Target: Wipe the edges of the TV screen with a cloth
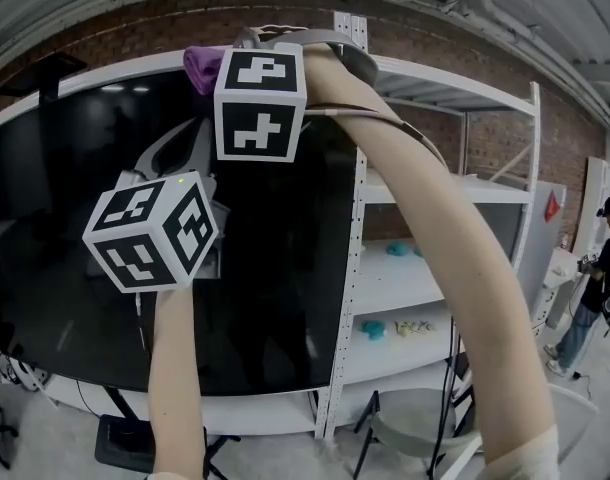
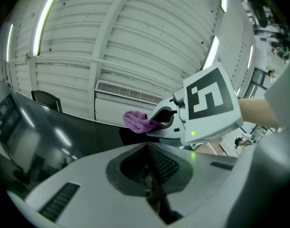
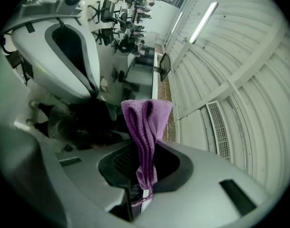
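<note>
"Now, where is the cloth [image 3: 146,122] and what holds it?"

"It is pinched in the right gripper [image 3: 144,175], whose jaws are closed on its lower end. It is folded into a narrow strip, and its long axis runs straight out along the jaws with the folded end pointing away from them. In the head view the right arm reaches up and the cloth sits at the top edge of the TV screen [image 1: 65,218], nearer the upper right corner than the upper left. It appears to touch the edge, but I cannot confirm contact."

"And the left gripper [image 2: 152,179]?"

"Its jaws are pressed together with nothing between them. It hangs lower, in front of the dark panel and well below the top edge. The right gripper is plainly the nearer to the work."

"Which relation governs the next move?"

"The top edge runs left to right and the strip stands roughly across it. In my judgement, the stroke should follow the edge sideways. The longer run lies toward the upper left corner, and only a short stretch leads to the right corner beside the shelving rack [image 1: 405,268]."
</note>
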Action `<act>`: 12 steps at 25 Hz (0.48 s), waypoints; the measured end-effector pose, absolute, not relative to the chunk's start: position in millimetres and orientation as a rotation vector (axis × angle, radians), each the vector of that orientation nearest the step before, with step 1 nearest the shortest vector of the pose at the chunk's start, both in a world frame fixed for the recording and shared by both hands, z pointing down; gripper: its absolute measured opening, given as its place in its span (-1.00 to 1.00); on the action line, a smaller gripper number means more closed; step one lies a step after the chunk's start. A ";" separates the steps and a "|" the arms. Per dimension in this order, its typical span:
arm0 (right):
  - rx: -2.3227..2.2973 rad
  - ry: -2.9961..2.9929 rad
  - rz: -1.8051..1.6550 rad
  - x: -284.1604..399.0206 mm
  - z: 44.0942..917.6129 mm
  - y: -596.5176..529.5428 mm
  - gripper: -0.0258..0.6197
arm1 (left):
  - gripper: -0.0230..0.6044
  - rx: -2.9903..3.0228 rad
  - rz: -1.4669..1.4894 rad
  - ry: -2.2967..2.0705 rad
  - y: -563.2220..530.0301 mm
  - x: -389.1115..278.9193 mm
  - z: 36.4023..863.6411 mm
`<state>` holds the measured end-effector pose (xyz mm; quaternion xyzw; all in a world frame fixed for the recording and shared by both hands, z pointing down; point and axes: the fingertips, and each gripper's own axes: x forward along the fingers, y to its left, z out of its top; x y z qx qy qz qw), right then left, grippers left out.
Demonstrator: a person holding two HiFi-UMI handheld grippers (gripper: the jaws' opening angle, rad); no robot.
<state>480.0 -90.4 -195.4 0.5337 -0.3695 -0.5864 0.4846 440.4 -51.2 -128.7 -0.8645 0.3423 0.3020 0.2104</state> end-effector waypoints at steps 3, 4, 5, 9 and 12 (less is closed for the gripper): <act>1.287 -0.925 -1.433 505.9 -195.0 -78.7 -0.75 | -0.88 -2.396 0.803 0.962 -36.7 472.9 -127.8; 1.288 -0.934 -1.436 512.3 -194.8 -76.6 -0.75 | -0.88 -2.397 0.795 0.965 -34.3 480.3 -127.1; 1.292 -0.942 -1.442 518.6 -195.2 -74.4 -0.75 | -0.88 -2.398 0.788 0.966 -32.2 486.8 -126.4; 1.311 -0.954 -1.455 547.4 -196.9 -64.5 -0.75 | -0.88 -2.396 0.764 0.981 -26.1 509.2 -123.1; 1.319 -0.974 -1.445 570.4 -197.6 -55.6 -0.75 | -0.88 -2.390 0.746 0.991 -22.1 524.6 -121.4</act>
